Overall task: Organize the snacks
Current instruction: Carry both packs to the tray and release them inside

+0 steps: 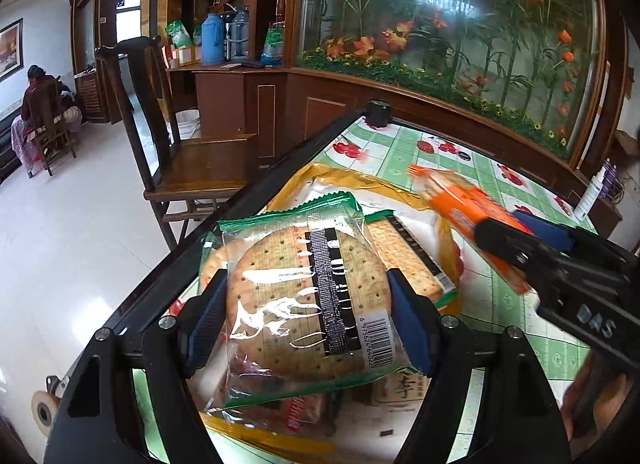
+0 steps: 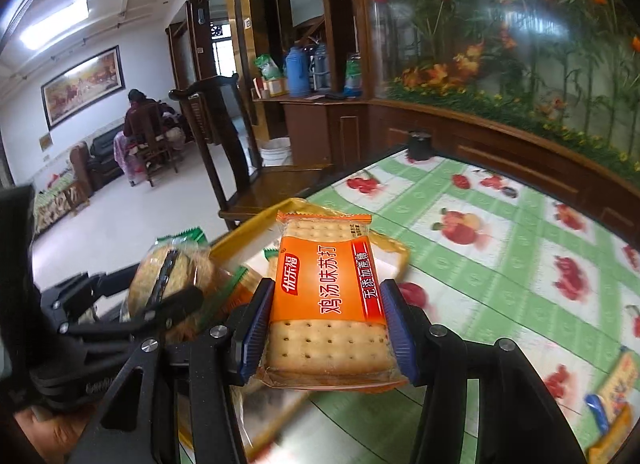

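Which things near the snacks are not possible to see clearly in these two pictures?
- Left wrist view: packets under the round cracker pack are covered by it; their labels stay unreadable.
- Left wrist view: orange cracker pack is blurred, and the right gripper covers its near end.
- Right wrist view: yellow snack packet is blurred and cut by the frame edge.

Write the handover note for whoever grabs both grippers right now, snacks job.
Left gripper: shut on a green-edged clear pack of round crackers, held above the yellow tray.
Right gripper: shut on an orange soda cracker pack, also lifted, beside the left one.
Tray: at the near-left table corner, already holding a green square-cracker pack and other packs under the left gripper.
Left to do: set both held packs down; one more yellow-and-blue pack lies loose on the fruit-print tablecloth to the right.
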{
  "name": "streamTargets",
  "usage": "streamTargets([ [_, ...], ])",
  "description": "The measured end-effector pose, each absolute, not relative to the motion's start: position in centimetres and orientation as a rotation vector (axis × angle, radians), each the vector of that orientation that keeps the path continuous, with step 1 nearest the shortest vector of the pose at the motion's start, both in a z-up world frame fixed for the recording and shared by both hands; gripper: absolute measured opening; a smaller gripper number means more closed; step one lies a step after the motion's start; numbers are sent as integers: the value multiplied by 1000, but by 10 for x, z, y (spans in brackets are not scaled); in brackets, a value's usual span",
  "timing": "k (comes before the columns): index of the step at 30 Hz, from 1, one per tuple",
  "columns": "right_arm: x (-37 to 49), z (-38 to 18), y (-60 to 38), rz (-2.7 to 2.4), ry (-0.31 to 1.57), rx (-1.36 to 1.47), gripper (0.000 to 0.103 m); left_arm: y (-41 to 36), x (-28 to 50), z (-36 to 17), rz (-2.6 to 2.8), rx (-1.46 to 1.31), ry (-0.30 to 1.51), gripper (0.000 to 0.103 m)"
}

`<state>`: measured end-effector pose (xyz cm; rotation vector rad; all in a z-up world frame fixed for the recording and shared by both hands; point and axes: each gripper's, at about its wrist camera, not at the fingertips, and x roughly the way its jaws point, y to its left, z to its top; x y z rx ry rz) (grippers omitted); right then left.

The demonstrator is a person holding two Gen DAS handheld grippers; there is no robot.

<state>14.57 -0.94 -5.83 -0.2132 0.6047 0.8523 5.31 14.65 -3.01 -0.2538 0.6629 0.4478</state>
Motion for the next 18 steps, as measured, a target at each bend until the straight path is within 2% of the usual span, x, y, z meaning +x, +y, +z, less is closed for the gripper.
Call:
streamTargets([
  [18,224,-103,34,905,779,-108,55,156,80,-40,407,-256,730,77],
])
